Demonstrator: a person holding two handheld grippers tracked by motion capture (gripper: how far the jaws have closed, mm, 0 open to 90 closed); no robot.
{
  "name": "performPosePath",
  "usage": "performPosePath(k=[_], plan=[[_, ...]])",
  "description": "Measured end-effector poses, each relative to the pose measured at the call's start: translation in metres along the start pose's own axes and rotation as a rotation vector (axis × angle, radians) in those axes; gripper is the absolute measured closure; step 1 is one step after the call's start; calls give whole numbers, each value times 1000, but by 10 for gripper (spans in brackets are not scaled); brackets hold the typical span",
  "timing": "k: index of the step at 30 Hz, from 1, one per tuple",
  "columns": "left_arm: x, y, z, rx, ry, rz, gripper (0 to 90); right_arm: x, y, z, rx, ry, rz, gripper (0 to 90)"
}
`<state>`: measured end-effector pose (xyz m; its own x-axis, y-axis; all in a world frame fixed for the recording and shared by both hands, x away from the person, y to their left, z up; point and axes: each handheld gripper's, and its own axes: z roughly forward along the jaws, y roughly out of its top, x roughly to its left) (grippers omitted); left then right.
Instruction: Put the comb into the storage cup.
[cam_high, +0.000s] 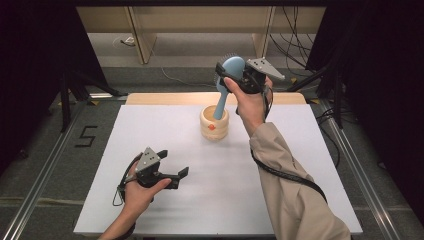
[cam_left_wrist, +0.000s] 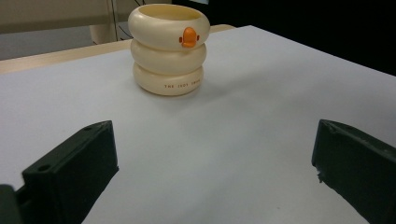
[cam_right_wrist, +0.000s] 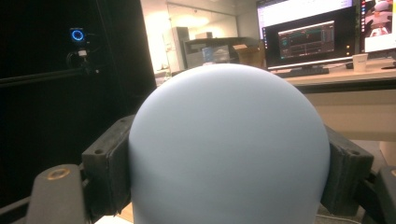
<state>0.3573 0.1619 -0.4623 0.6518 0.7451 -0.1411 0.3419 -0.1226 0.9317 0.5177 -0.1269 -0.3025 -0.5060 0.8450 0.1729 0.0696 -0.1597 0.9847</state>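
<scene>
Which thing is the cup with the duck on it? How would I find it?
Look at the white table and go to its far edge, near the middle. There stands a cream holder shaped like three fat stacked rings, beside the right claw and its blue brush. Its little orange beak marks it out.

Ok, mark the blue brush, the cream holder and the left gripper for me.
blue brush (cam_high: 233, 66), high view, back of its head.
cream holder (cam_left_wrist: 168, 51), left gripper view, middle ring of its wall.
left gripper (cam_high: 172, 167), high view, between its open jaws.
</scene>
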Motion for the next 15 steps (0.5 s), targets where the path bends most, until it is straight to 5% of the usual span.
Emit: performPosePath(k=[15], plan=[[0, 0, 0, 0, 0, -1, 0, -2, -1, 3, 0, -6, 0, 208]])
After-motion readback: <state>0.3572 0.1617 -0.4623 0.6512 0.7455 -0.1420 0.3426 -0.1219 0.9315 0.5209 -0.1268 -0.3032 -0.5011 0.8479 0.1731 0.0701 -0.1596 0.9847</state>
